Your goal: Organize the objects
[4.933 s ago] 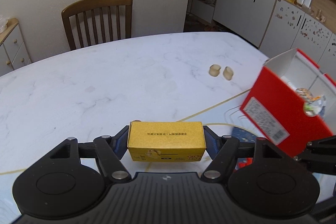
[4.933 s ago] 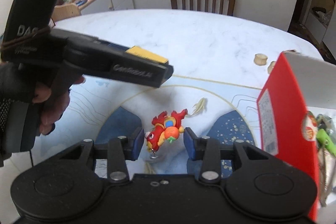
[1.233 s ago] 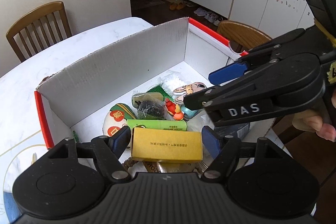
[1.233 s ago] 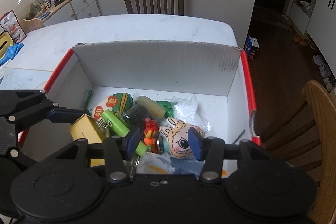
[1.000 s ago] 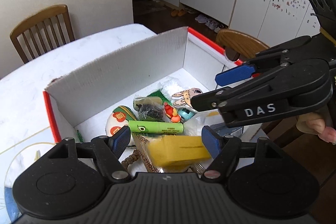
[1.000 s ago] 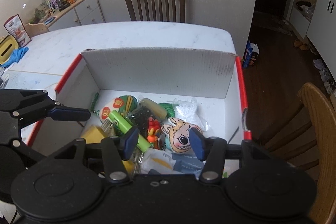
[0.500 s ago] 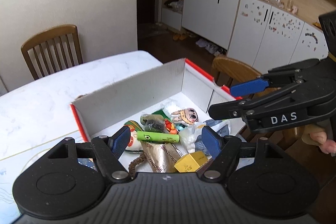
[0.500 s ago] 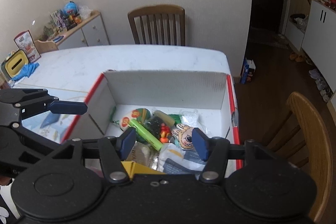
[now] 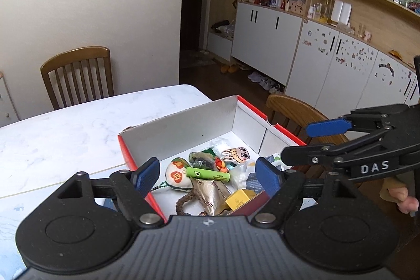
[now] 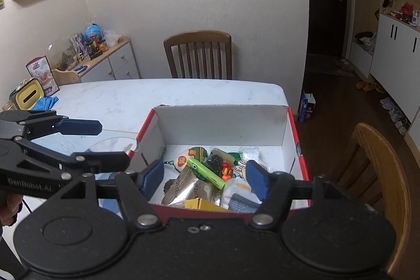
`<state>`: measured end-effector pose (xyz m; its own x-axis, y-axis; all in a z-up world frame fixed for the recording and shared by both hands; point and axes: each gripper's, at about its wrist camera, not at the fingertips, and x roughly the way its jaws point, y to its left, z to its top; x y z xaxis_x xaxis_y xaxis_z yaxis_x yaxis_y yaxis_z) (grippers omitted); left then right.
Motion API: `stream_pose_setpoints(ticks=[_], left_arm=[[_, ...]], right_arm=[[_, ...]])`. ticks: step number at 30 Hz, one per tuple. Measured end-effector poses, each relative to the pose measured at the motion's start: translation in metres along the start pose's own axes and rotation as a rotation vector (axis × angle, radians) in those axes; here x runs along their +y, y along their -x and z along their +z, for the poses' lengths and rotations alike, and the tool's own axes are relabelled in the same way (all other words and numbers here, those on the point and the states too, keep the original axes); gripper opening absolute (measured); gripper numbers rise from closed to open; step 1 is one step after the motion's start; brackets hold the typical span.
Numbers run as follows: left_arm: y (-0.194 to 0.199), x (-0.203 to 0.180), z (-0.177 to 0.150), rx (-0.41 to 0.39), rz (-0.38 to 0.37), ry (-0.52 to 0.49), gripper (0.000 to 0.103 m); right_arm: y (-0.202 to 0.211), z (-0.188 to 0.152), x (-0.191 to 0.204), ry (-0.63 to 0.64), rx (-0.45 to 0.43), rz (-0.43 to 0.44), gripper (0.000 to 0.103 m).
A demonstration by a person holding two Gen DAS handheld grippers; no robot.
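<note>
A red cardboard box [image 9: 183, 122] [image 10: 223, 122] with white inner walls stands on the marble table and holds several small things. Among them a yellow carton [image 9: 240, 198] [image 10: 202, 204] lies near the front wall, and a small red toy figure [image 9: 220, 165] [image 10: 226, 171] sits beside a green tube [image 9: 207, 174] [image 10: 206, 173]. My left gripper [image 9: 207, 176] hangs above and in front of the box, its jaws opening with nothing between them. My right gripper [image 10: 204, 179] hovers likewise, jaws opening and empty. Each gripper shows at the other view's edge.
A wooden chair [image 10: 198, 54] stands at the table's far side and another [image 10: 375, 162] close to the box's right. A yellow holder [image 10: 27, 96] and a blue cloth lie at the table's far left. White cupboards [image 9: 267, 43] line the room.
The left gripper let go of the yellow carton, which now lies in the box. Both grippers rose and drew back from the box, and their jaws widened.
</note>
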<state>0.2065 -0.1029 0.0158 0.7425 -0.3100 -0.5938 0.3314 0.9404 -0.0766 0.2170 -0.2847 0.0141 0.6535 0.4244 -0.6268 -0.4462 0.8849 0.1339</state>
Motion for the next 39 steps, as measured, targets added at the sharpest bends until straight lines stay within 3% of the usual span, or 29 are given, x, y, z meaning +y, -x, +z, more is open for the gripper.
stream_pose_setpoints(ticks=[5,9,14,39], left_arm=[[0.010,0.008,-0.003,-0.012,0.031,0.019,0.087],[0.014,0.016,-0.006,-0.030,0.032,0.040,0.103],[0.018,0.023,-0.009,-0.048,0.048,0.050,0.103],[0.029,0.035,-0.032,-0.031,0.008,0.051,0.103]], right_arm=[[0.009,-0.005,0.006,-0.027,-0.031,-0.003,0.082],[0.016,-0.008,0.013,-0.039,-0.060,-0.006,0.090],[0.020,-0.013,0.027,-0.021,-0.104,-0.018,0.102],[0.026,-0.036,0.050,-0.127,-0.119,-0.060,0.102]])
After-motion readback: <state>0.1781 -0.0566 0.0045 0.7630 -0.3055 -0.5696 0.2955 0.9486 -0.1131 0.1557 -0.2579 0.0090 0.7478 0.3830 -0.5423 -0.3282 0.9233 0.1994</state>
